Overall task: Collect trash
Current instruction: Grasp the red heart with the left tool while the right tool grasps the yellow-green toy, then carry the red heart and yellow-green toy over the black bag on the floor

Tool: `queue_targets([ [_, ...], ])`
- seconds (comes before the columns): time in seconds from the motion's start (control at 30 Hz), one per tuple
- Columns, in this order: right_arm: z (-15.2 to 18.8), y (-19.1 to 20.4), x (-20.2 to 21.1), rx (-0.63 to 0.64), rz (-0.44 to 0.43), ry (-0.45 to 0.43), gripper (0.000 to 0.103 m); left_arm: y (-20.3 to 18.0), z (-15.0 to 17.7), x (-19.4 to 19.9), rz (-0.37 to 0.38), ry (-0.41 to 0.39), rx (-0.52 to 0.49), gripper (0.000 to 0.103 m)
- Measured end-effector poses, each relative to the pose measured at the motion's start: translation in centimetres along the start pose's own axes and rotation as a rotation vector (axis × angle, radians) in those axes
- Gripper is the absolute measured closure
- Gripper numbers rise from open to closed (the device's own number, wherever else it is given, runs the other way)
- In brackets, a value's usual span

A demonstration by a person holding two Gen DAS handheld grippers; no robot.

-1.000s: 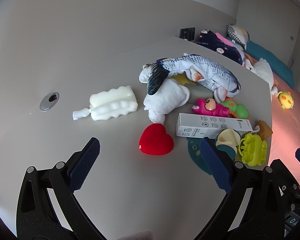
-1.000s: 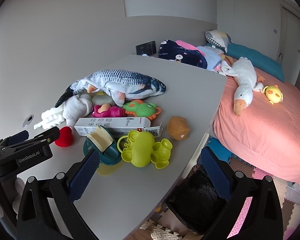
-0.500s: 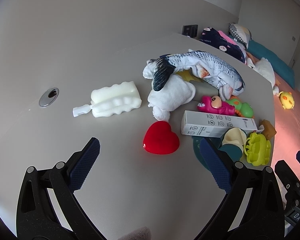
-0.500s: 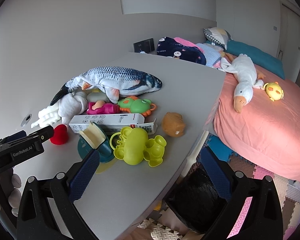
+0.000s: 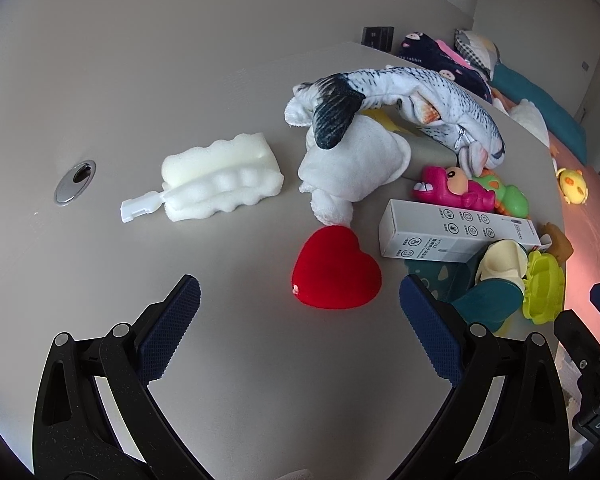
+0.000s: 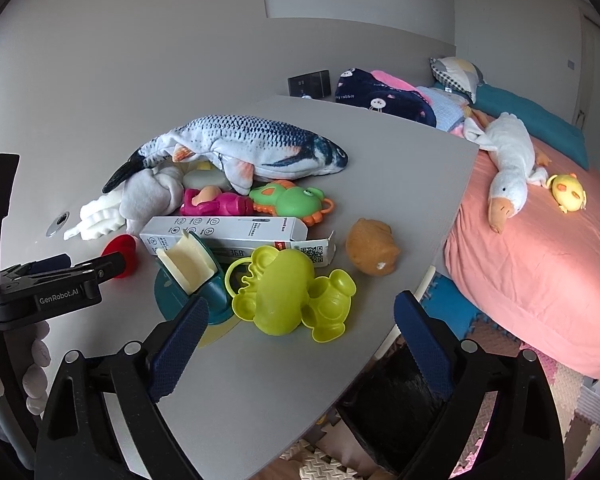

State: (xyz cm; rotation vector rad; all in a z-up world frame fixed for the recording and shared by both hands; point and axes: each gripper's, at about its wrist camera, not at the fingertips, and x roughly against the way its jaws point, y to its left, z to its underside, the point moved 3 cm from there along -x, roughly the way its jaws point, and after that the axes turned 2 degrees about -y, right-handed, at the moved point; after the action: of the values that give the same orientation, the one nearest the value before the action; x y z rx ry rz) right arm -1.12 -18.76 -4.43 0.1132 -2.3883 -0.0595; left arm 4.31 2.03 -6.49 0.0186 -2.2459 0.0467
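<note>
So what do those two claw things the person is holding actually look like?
Both look alike. The left gripper and the right gripper each have two black plastic fingers on angular linkages with silver pivot screws, tipped with dark blue pads in a fine grid texture. Seen from the right wrist view, the left one's side carries white "GenRobot.AI" lettering. The person's hand beneath wears a light grey glove.

Bare table lies before the red heart; toys crowd beyond the white box.

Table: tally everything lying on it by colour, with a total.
Red: 1, heart
Pink: 1, figure
Green: 1, frog
Yellow-green: 1, mould
Brown: 1, animal
White: 3, sponge, plush, box
Teal: 1, holder
Grey-blue: 1, fish
Total: 10, half-hidden things under the fish excluded
</note>
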Motion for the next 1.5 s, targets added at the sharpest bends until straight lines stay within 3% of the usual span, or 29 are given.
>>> queue_targets([
  [0.23,-0.5,-0.1,-2.0,0.013,-0.017,0.029,0.019,0.0,-0.9,-1.2,0.008,0.005,-0.011,0.012],
  [0.4,-0.6,-0.2,-3.5,0.007,-0.026,0.064,0.02,-0.2,-1.3,-2.3,0.017,0.025,-0.021,0.017],
  [0.53,-0.3,-0.2,-4.5,-0.003,-0.025,0.085,0.026,-0.3,-1.5,-2.9,0.019,0.026,-0.031,0.027],
  [0.63,-0.5,-0.2,-4.4,-0.033,-0.049,0.082,0.047,-0.1,-1.6,-3.0,0.013,0.016,-0.032,0.036],
  [0.83,-0.4,-0.6,-3.9,-0.065,-0.065,0.087,0.047,0.3,-1.5,-2.7,0.004,0.001,-0.03,0.057],
  [1.1,-1.1,-0.8,-1.6,-0.062,-0.05,0.038,0.047,0.9,-0.8,-1.4,0.081,0.013,0.007,0.057],
  [1.5,-1.0,-3.3,2.2,-0.113,-0.039,-0.019,0.047,-1.6,-1.0,3.9,0.093,-0.095,-0.035,0.057],
])
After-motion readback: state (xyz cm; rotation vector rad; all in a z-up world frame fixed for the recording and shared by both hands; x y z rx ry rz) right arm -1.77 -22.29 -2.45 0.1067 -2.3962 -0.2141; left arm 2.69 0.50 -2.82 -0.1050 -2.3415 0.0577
